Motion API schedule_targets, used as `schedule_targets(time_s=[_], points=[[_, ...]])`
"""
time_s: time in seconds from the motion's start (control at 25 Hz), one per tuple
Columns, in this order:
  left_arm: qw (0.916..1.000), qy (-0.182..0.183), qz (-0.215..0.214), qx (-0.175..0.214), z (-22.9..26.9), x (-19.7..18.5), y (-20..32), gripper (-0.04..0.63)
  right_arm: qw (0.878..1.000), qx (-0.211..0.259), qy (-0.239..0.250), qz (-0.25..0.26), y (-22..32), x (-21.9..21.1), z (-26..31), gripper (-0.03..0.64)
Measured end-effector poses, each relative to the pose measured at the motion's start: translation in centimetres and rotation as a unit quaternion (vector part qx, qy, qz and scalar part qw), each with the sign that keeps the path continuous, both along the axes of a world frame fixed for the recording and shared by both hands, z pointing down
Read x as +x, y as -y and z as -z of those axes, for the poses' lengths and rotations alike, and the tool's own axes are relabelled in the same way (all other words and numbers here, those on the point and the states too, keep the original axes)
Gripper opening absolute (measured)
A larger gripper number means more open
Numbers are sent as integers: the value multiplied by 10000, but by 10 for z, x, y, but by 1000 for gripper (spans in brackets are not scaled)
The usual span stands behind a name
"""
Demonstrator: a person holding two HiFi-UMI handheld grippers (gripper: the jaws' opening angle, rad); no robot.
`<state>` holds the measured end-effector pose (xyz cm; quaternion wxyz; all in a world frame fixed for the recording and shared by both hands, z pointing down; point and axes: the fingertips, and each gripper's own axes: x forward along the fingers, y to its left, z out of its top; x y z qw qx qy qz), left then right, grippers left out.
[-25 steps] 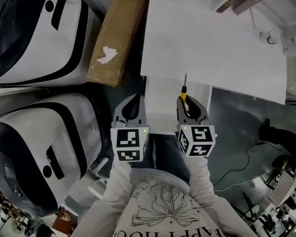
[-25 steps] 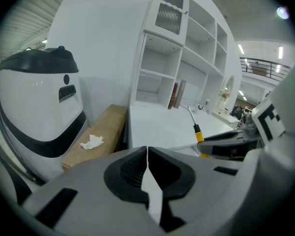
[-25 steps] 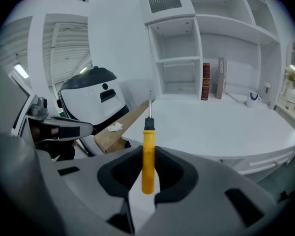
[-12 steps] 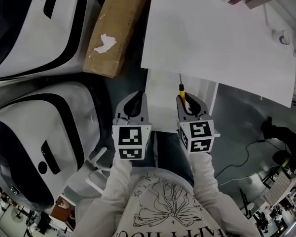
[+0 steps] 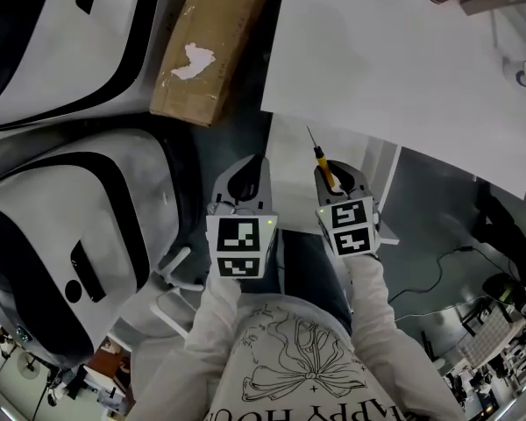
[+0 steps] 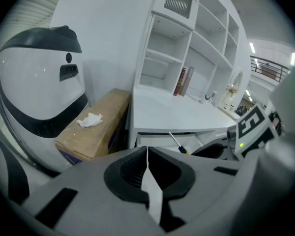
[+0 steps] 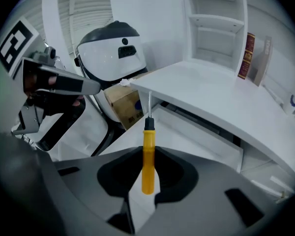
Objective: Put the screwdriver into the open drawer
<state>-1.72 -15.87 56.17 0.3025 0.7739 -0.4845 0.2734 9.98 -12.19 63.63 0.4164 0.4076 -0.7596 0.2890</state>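
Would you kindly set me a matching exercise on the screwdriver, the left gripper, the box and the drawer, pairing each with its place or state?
Things:
1. screwdriver
2. left gripper
3. box
4. drawer

Places or states:
A. shut, with nothing between the jaws
B. pulled open under the desk
C. gripped by its yellow handle in the right gripper
D. white scrap lying on top

Pairs: 1-C, 2-A, 3-D, 4-B
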Motion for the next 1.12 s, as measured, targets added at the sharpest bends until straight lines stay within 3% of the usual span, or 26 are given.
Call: schedule_targets(time_s=[0.76,1.12], points=[[9991,-5,314,-276,-29,-16,3,9,9877,-1236,-670,678,-19,13,-111,71],[9987,44,350,-375,-38,-20,-2,9,9811,-1549,-855,781,-20,22,-145,71]])
